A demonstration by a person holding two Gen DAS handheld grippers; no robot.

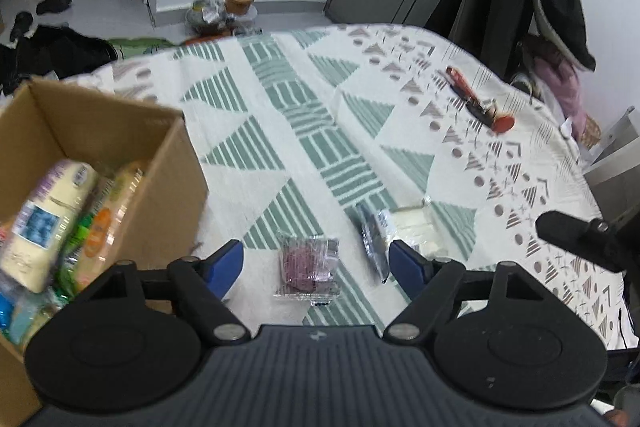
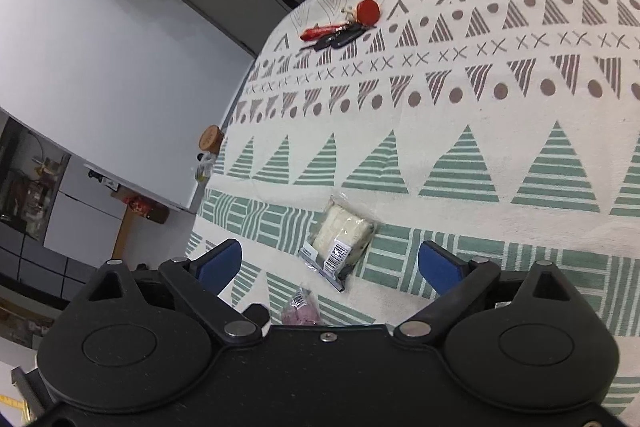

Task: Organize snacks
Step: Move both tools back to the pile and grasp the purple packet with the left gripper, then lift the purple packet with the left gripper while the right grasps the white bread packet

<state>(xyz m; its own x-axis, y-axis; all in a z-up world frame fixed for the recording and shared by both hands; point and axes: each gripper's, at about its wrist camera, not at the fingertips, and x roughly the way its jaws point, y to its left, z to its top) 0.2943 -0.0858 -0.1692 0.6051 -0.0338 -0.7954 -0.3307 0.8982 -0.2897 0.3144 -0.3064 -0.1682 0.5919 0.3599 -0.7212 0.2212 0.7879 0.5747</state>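
Snacks fill a cardboard box (image 1: 120,131) seen only from the left tool (image 1: 316,263); both tools, right (image 2: 330,263) included, gape empty.

both wrist views low over tablecloth (image 1: 280,75), sharing pale snack (image 2: 344,227)

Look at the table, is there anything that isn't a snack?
Yes. A bunch of keys with a round red tag lies far back on the tablecloth, apart from the pale snack pack and purple packet still waiting outside the box.
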